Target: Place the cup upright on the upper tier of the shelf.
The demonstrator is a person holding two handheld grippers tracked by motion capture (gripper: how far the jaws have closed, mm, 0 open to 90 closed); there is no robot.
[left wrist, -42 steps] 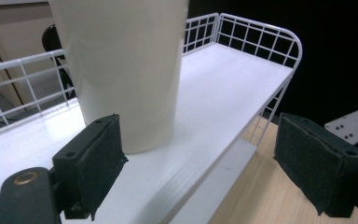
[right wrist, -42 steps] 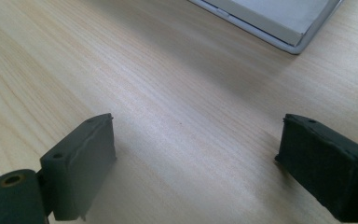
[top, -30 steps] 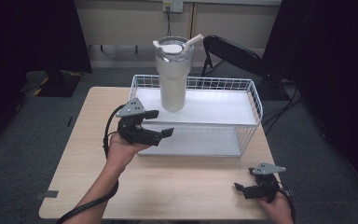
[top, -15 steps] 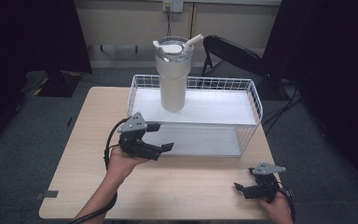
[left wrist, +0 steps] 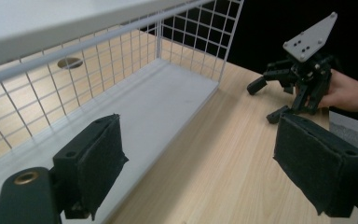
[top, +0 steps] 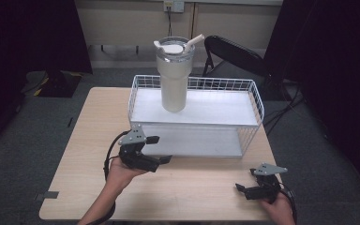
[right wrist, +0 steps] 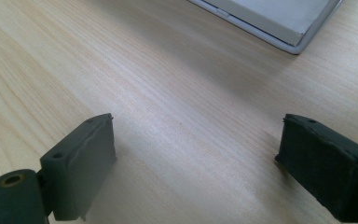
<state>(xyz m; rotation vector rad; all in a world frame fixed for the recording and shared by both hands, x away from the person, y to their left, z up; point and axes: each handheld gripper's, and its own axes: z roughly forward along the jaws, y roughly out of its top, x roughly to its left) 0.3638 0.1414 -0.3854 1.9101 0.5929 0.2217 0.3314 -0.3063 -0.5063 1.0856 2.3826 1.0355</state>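
A cream tumbler (top: pixel 174 77) with a lid and straw stands upright on the top shelf of a white wire rack (top: pixel 215 110), toward its left end. My left gripper (top: pixel 162 150) is open with nothing in it, just in front of the rack's lower shelf (left wrist: pixel 168 100) at its left end; its jaws (left wrist: pixel 205 163) point along that bare shelf. My right gripper (top: pixel 246 180) rests open near the table's front right edge, also seen across the table (left wrist: pixel 265 101). Its jaws (right wrist: pixel 196 163) stand wide apart over bare wood.
The wooden table (top: pixel 93 122) has free room left of and in front of the rack. A corner of the rack's lower shelf (right wrist: pixel 279 23) lies ahead of the right gripper. A black folding chair (top: pixel 234 51) stands behind the table.
My left gripper has drawn back toward the person and lower, from beside the rack's left front corner to in front of the lower shelf. The right gripper has not moved.
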